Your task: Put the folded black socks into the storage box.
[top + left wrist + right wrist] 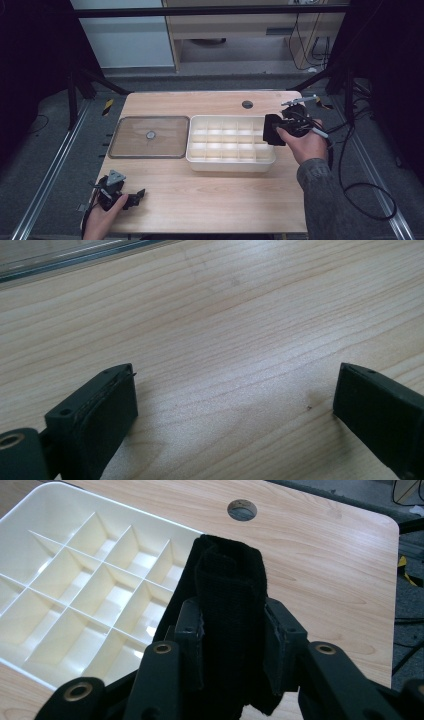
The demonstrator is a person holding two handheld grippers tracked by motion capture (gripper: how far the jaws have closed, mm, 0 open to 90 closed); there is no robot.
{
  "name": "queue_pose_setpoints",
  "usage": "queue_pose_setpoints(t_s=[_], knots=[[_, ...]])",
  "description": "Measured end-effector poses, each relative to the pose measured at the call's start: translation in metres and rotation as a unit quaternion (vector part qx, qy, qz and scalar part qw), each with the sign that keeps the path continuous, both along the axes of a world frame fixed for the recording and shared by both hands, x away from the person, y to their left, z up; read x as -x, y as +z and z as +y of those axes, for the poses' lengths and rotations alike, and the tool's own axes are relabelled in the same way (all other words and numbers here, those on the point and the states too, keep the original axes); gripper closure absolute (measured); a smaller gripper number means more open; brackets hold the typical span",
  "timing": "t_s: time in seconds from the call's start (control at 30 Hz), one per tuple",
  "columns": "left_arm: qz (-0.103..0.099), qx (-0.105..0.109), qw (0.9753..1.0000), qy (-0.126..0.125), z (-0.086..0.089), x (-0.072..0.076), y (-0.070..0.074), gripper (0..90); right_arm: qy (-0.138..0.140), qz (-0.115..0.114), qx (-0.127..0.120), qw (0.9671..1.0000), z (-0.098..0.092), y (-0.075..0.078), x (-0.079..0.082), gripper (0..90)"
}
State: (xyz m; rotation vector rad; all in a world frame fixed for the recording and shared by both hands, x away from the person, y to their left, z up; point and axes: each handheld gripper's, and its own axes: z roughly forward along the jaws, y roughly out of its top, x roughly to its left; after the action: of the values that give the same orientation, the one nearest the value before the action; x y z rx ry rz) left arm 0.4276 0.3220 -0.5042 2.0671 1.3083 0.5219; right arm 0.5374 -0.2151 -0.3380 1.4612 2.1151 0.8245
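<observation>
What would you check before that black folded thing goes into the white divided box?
1. Right tool clamped on the black cloth: ok.
2. Cloth over the divided box, at its right end: ok.
3. Compartments empty: ok.
4. Clear lid off, lying left of the box: ok.
5. Left tool open and away from the box, at the table's near left corner: ok.
6. Cloth fits one compartment: cannot tell.

Place: a lab or test workspace, set up for recording.
Table: a light wooden table (210, 200) with a round cable hole (247, 104) near its far edge.
Frame: black metal struts (95, 80) rise around the table's far corners.
Floor: grey carpet, metal rails (55, 165) along both sides, black-and-yellow tape (107, 106).
Background: loose cables (320, 50), a pale wooden cabinet (230, 30).
</observation>
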Motion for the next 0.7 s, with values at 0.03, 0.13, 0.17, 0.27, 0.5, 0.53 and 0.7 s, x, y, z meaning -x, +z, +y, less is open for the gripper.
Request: queue_pose_setpoints(t_s=[0.03, 0.13, 0.17, 0.27, 0.5, 0.53, 0.7], knots=[[0.0, 0.0, 1.0, -0.001, 0.001, 0.0, 0.0, 3.3, 0.001, 0.0, -0.001, 1.0, 0.001, 0.0, 0.0, 64.9], [-0.003, 0.002, 1.0, -0.001, 0.002, -0.001, -0.001, 3.2, 0.005, 0.002, 0.003, 1.0, 0.003, -0.001, -0.001, 64.9], [-0.004, 0.003, 1.0, 0.0, 0.002, -0.001, -0.001, 3.0, 0.005, 0.002, 0.002, 1.0, 0.004, -0.002, -0.001, 64.8], [-0.006, -0.002, 1.0, -0.002, 0.0, -0.001, -0.002, 2.3, 0.006, 0.003, -0.004, 1.0, 0.005, -0.003, -0.001, 64.8], [-0.011, -0.005, 0.9999, -0.002, -0.001, -0.001, -0.003, 1.5, 0.002, 0.011, -0.008, 0.9999, 0.004, -0.01, 0.001, 64.9], [-0.013, -0.006, 0.9999, -0.001, -0.001, 0.0, -0.003, 1.0, 0.002, 0.012, -0.01, 0.9999, 0.004, -0.012, 0.001, 64.9], [-0.017, -0.003, 0.9999, 0.001, -0.002, 0.0, -0.004, 0.0, -0.003, 0.019, -0.009, 0.9998, 0.005, -0.019, 0.0, 64.9]])
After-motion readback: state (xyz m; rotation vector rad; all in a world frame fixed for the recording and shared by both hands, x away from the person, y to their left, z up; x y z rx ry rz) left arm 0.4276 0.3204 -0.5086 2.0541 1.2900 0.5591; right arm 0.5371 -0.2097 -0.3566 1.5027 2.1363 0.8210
